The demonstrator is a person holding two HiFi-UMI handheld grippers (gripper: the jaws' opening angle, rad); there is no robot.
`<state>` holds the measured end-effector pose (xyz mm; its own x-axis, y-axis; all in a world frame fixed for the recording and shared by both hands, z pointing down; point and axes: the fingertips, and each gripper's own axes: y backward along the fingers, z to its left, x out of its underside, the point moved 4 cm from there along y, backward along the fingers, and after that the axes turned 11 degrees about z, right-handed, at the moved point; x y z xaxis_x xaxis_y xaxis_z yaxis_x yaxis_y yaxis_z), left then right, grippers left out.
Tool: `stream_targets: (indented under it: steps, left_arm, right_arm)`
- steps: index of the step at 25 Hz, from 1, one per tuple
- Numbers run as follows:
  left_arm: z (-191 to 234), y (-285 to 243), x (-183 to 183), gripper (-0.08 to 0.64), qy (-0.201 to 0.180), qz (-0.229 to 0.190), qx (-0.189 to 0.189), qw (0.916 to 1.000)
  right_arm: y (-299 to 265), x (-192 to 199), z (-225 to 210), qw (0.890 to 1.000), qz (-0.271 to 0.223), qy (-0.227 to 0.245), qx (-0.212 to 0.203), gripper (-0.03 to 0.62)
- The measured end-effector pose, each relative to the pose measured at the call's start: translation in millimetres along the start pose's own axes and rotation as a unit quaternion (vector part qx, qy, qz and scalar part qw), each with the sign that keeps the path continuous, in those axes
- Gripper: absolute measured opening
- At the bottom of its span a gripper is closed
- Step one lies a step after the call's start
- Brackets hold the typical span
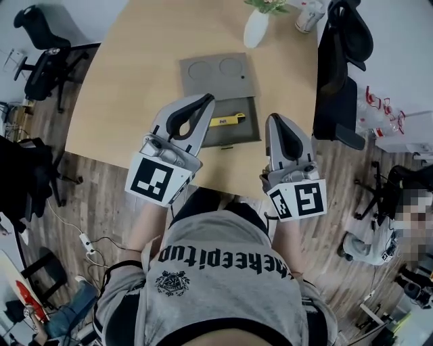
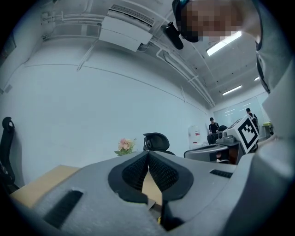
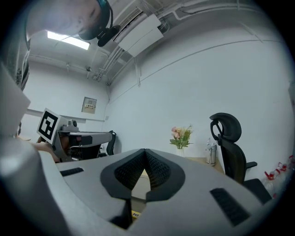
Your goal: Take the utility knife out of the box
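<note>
Looking down from the head view: the grey box (image 1: 246, 135) is sitting open on the wooden table (image 1: 128, 88), close to the middle of its near edge. The lid (image 1: 216, 73) is lying flat just behind the box, toward the far edge. The utility knife (image 1: 229, 120), yellow, is lying inside the box, running across it from left to right. Its left end is passing out of sight behind the left gripper (image 1: 206, 101). That gripper is pointing level toward the far edge, with its tip hanging over the box's left side; whether it is touching the box or the knife I cannot tell. Its jaws are standing clenched, the ribbed pads meeting at the tip and grasping nothing. The right gripper (image 1: 276, 119) is pointing the same way, just beside the box's right wall, with its rear part reaching back past the table's near edge. Its jaws are likewise pressed together and carrying nothing. A white vase (image 1: 256, 28) of flowers is standing at the far edge with a bottle (image 1: 308, 17) near it to the right. A black office chair (image 1: 342, 64) is standing against the table's right edge.
</note>
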<state>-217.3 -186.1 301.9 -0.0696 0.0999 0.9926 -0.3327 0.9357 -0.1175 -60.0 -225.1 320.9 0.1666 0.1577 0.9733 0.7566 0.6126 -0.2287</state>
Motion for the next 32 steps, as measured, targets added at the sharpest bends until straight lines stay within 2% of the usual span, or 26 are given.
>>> stream_targets:
  steps: [10,16,20,26,32]
  left_arm:
    - [15,-26,18,0.020,-0.012,0.027,0.059,0.9978]
    - [13,-46,38,0.020,-0.026,0.063,0.102,0.9924]
    - [6,-58,54,0.019,-0.040,0.098,0.131,0.9857]
    - [-6,-74,82,0.020,-0.086,0.143,0.156,0.9737]
    - [-15,-88,120,0.020,-0.095,0.203,0.188,0.9562]
  right_arm:
    - [-10,8,-2,0.999,0.006,-0.021,0.048,0.006]
    - [-12,15,-7,0.997,0.015,-0.033,0.072,0.006]
    - [-12,21,-12,0.995,0.024,-0.040,0.085,0.006]
    - [-9,34,-18,0.993,0.038,-0.054,0.099,0.006]
    - [-7,49,-25,0.990,0.051,-0.069,0.110,0.006]
